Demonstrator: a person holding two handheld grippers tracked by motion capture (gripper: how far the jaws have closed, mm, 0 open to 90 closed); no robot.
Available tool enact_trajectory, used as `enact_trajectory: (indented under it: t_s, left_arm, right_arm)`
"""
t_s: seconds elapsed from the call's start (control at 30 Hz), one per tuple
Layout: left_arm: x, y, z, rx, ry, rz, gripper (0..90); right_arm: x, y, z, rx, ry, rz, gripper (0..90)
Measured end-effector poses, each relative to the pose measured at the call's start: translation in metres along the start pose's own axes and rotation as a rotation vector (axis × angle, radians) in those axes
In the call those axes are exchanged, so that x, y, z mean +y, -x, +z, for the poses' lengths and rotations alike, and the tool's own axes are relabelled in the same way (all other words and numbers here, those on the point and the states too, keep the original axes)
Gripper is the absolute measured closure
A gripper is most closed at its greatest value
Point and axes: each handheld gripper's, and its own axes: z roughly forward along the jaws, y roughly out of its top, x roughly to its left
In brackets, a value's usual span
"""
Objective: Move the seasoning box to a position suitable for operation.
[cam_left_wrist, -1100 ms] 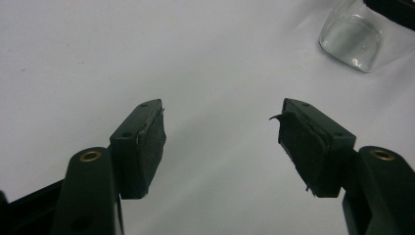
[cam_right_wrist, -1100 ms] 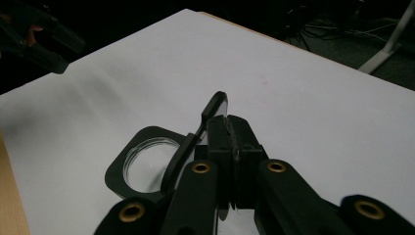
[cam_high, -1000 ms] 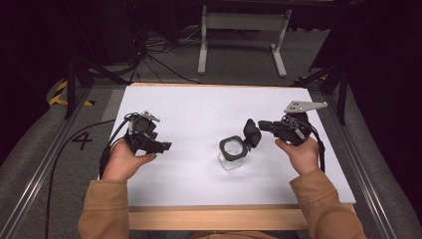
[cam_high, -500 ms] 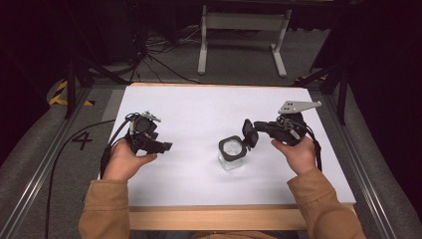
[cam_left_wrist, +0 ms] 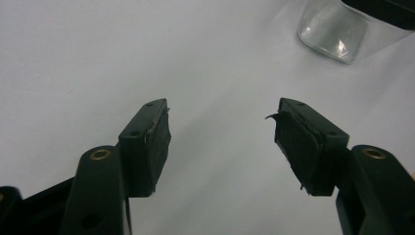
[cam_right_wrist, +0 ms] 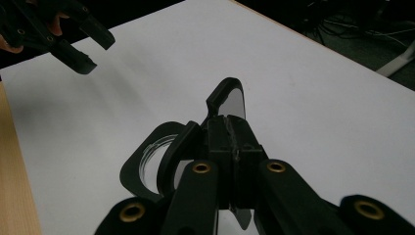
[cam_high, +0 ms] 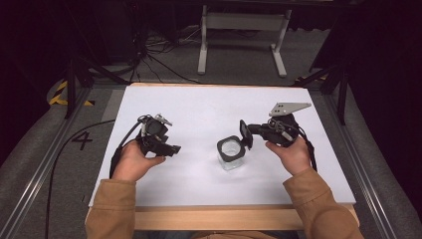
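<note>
A small clear square jar [cam_high: 232,158] with a black collar around its open mouth stands mid-table. Just right of the mouth, a black lid [cam_high: 245,133] is held on edge, and my right gripper [cam_high: 252,131] is shut on it. In the right gripper view the jaws [cam_right_wrist: 230,125] pinch the lid [cam_right_wrist: 229,97] above the jar's rim [cam_right_wrist: 142,164]; whether the lid is hinged to the collar I cannot tell. My left gripper [cam_high: 171,149] hovers open left of the jar. Nothing sits between its jaws [cam_left_wrist: 222,129], and the jar [cam_left_wrist: 333,29] lies ahead to their right.
The white table top [cam_high: 209,107] has a wooden front edge [cam_high: 209,219]. Dark floor with cables and a metal stand [cam_high: 241,22] lies beyond the far edge. Metal rails run along both sides.
My right gripper has drifted slightly left toward the jar, carrying the lid. The left gripper has stayed where it was, open.
</note>
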Motion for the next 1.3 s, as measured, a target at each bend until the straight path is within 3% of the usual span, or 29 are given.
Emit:
enact_trajectory:
  t_s: [0.03, 0.27, 0.43, 0.67, 0.87, 1.07, 1.17, 1.3]
  left_arm:
    - [0.001, 0.001, 0.000, -0.006, -0.017, 0.003, 38.5]
    - [-0.001, -0.003, -0.004, 0.005, 0.015, -0.017, 38.9]
    - [-0.001, -0.003, -0.005, -0.006, 0.009, -0.019, 40.1]
    - [-0.001, -0.005, -0.006, -0.050, 0.006, -0.042, 47.2]
    - [0.001, -0.005, -0.005, -0.087, -0.004, -0.034, 57.7]
    - [0.005, -0.006, -0.006, -0.097, 0.028, -0.049, 60.9]
    - [0.010, -0.007, -0.008, -0.136, 0.067, -0.051, 63.0]
    - [0.021, -0.003, -0.006, -0.116, 0.105, 0.000, 69.5]
  right_arm:
    - [0.000, -0.001, 0.001, 0.000, -0.006, -0.004, 89.6]
    - [-0.001, -0.008, 0.016, 0.023, -0.058, -0.025, 89.5]
    - [-0.004, -0.010, 0.022, 0.038, -0.077, -0.022, 89.5]
    - [-0.009, -0.016, 0.037, 0.067, -0.123, -0.032, 89.4]
    - [-0.015, -0.019, 0.049, 0.081, -0.169, -0.035, 89.5]
    - [-0.015, -0.021, 0.048, 0.074, -0.165, -0.037, 89.3]
    - [-0.014, -0.022, 0.039, 0.048, -0.125, -0.050, 89.4]
    - [-0.016, -0.015, 0.010, -0.001, -0.036, -0.014, 89.5]
